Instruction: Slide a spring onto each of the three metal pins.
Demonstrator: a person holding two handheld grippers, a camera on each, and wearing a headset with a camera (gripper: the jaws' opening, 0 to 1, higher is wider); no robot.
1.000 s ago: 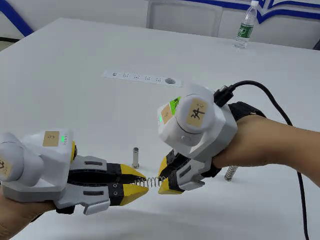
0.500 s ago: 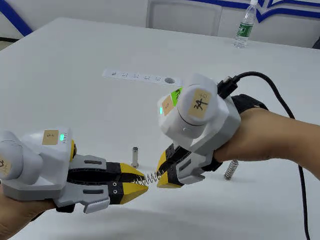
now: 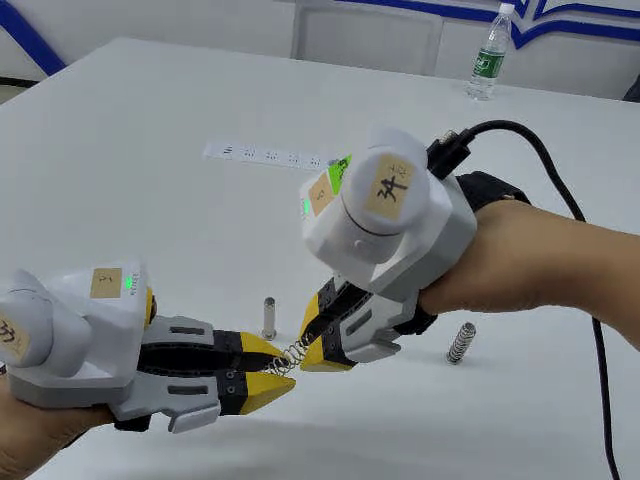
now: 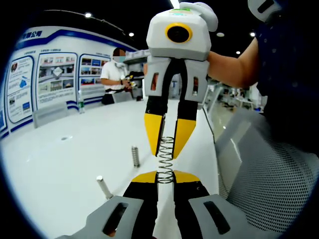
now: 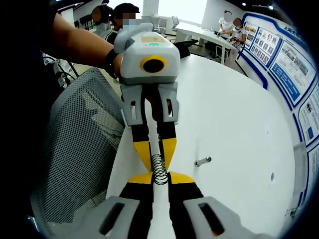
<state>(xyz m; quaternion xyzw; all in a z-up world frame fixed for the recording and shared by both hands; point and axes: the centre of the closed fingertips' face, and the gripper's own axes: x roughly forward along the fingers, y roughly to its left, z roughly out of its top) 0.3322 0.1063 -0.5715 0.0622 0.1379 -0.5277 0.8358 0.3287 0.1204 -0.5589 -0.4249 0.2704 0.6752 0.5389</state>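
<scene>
1. White workbench (image 3: 150,120) is spread beneath the work, and a showroom with wall panels is seen behind it in the gripper views.
2. One spring (image 3: 287,358) is held off the table at the lower centre of the head view, stretched between two sets of yellow tips.
3. The left gripper (image 3: 280,368) enters from the lower left, and its jaws are pressed together on the near end of the spring. The right gripper (image 3: 306,352) reaches in from the right, and its jaws are clamped on the far end. Whether a pin already runs inside the coils cannot be told, as they are too small in every view.
4. An upright pin (image 3: 269,318) stands just above the spring in the frame, apart from it and with no spring on it. A second pin (image 4: 103,186) is seen at the lower left of the left gripper view. A second spring (image 3: 460,343) rests on the table at the right, below the forearm.
5. A power strip (image 3: 270,155) lies at the upper centre, and a water bottle (image 3: 492,48) stands at the top right.
6. The coils could be overstretched or kinked if the grippers are drawn apart or twisted. If one end is released under tension, the spring could snap free and be lost. The nearby pin could be toppled by a low yellow tip, and coils could catch on its top if alignment is poor.
</scene>
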